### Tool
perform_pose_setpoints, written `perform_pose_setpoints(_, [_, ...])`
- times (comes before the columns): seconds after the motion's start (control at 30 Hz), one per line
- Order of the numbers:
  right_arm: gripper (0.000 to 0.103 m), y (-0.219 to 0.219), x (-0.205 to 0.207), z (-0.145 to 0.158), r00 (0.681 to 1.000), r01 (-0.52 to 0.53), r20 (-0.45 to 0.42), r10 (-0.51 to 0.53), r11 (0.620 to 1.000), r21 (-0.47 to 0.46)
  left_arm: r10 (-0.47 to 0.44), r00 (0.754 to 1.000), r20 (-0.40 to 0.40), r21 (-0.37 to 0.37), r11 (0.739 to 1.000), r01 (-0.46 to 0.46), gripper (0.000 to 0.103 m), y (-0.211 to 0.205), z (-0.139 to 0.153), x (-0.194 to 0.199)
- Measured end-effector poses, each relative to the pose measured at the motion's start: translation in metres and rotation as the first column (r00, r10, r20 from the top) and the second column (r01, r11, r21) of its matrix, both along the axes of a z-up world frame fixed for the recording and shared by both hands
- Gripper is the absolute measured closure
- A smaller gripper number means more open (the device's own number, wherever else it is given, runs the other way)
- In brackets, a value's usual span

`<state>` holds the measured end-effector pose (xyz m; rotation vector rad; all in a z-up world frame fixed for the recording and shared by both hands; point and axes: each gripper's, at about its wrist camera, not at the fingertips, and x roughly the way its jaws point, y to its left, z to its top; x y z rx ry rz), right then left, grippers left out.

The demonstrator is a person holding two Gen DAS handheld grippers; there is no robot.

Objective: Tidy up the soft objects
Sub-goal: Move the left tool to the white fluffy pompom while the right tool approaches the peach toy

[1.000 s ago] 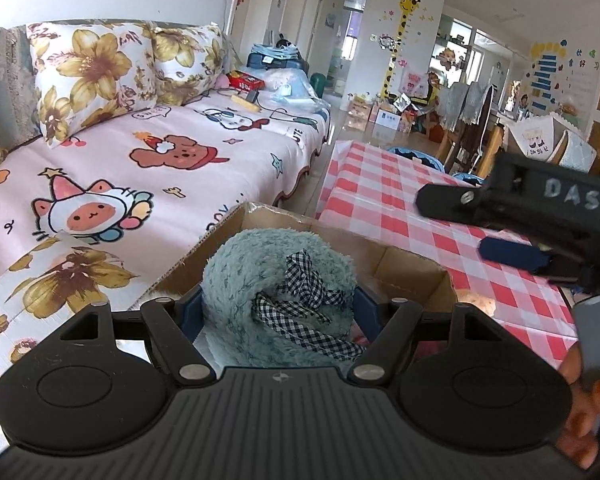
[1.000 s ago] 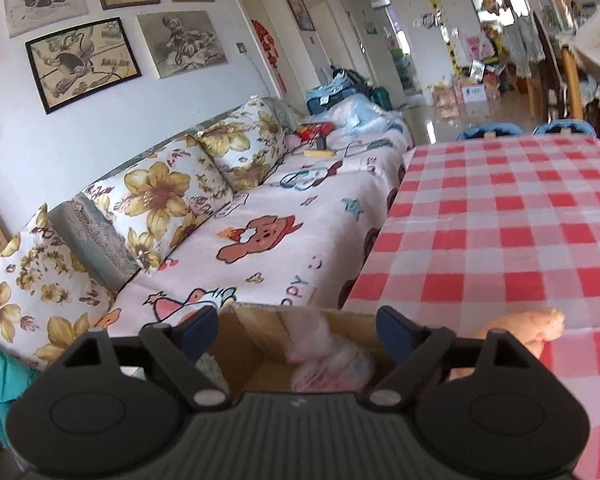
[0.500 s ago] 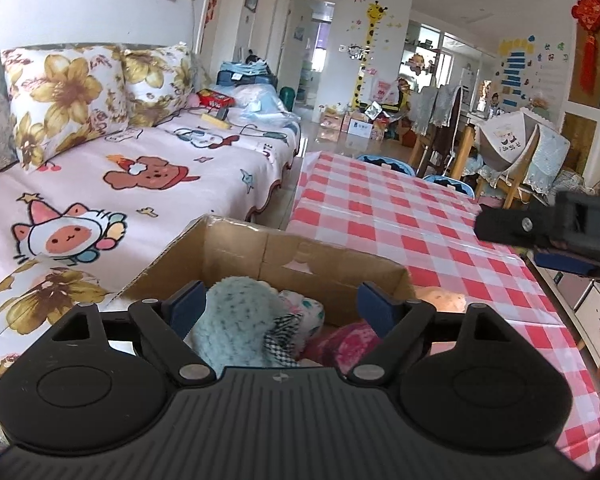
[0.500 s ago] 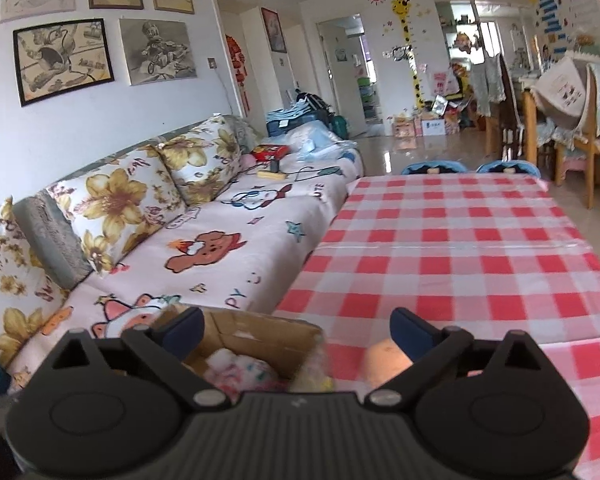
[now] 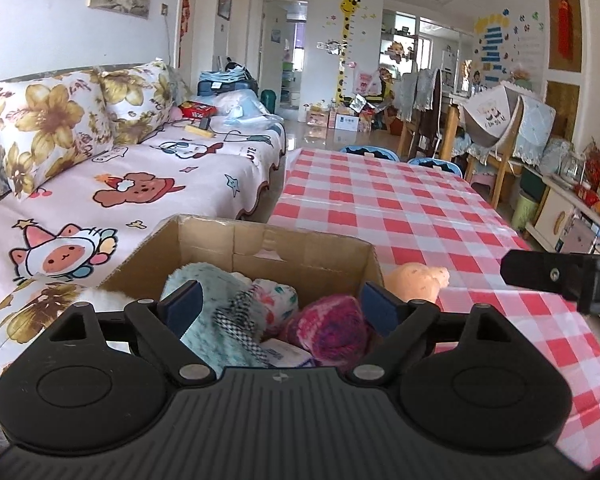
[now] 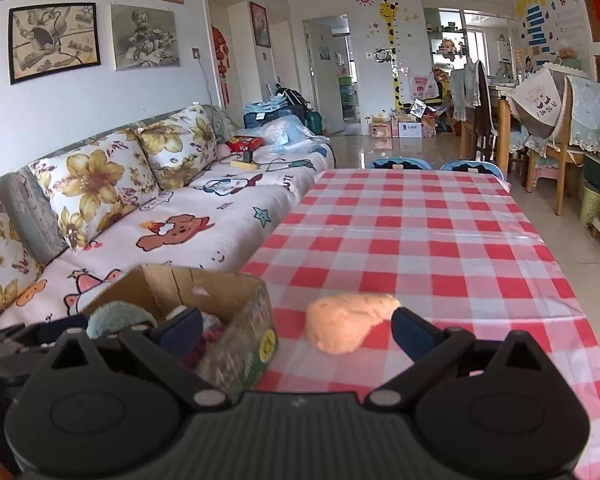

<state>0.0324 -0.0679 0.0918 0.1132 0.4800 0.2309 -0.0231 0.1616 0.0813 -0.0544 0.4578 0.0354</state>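
Cardboard box (image 5: 308,256), just one, sits at the near left corner of the table (image 5: 400,208), the one with the red-and-white checked cloth. Inside it I count four soft things: a teal fuzzy one (image 5: 216,320) with a black-and-white gingham ribbon, a white one with coloured prints (image 5: 276,300), a pink-magenta knitted one (image 5: 332,328), plus a small white packet (image 5: 284,354) whose print is too small to read. One more soft toy, the peach plush (image 6: 344,324), lies on the cloth just beside the box's right wall, outside it.

Two grippers. The left gripper (image 5: 278,306) hangs over the box with its fingers wide apart, not pressing on anything. The right gripper (image 6: 296,328) has its jaws spread too, the box's right wall and the peach plush showing between them, the right finger right next to the plush but not clamping it.

The box has a round yellow-green sticker (image 6: 267,345), blurred, can't read it. On the sofa (image 6: 204,216) cover I can make out "UTE" near the front edge. Two flower cushions in the left view.
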Motion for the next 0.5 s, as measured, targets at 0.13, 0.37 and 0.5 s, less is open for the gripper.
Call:
perform_pose_setpoints(0.13, [0.003,-0.007,-0.009,-0.004,1.0,0.003,-0.007,-0.003,1.0,-0.003,-0.017,1.0,0.005,0.011,1.0,0.017,0.0,0.0,0.0,0.0])
perform_pose_setpoints(0.37, [0.002,-0.018,-0.026,-0.005,1.0,0.01,0.009,-0.01,1.0,-0.017,-0.047,0.999,0.001,0.032,0.998,0.047,0.0,0.0,-0.002,0.001])
perform_pose_setpoints(0.5, [0.002,-0.026,-0.035,-0.007,1.0,0.019,0.011,-0.019,1.0,-0.01,-0.051,0.999,0.013,0.05,0.998,0.05,0.0,-0.001,-0.002,0.0])
